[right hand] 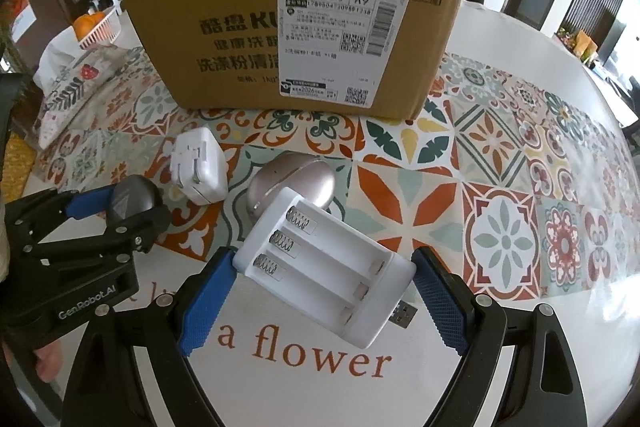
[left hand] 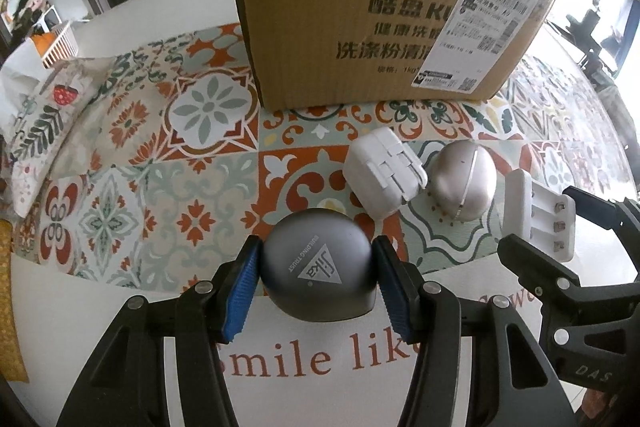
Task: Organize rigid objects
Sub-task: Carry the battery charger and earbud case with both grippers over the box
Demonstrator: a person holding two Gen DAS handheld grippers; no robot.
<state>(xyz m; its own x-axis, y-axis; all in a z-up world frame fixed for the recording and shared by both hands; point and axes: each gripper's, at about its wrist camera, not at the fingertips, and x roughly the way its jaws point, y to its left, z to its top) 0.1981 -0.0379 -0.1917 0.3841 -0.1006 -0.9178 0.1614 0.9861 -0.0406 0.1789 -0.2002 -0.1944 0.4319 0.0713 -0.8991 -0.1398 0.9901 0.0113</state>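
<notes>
My left gripper (left hand: 318, 277) is shut on a dark grey rounded case (left hand: 320, 263) with a white triangle logo; it shows in the right wrist view (right hand: 130, 201) too. My right gripper (right hand: 320, 301) is shut on a white battery charger (right hand: 324, 267) with three empty slots and a USB plug, gripped corner to corner; it also shows in the left wrist view (left hand: 538, 215). A white plug adapter (left hand: 382, 173) (right hand: 198, 165) and a silver egg-shaped case (left hand: 464, 183) (right hand: 296, 175) lie on the patterned mat just beyond. A cardboard box (left hand: 360, 7) (right hand: 296, 23) stands behind them.
The patterned mat (left hand: 200, 147) covers a white round table (right hand: 500, 27). A floral pillow (left hand: 44, 115) lies at the left edge. A white basket (right hand: 100, 27) with orange fruit stands far left. Rooms and furniture lie beyond the table.
</notes>
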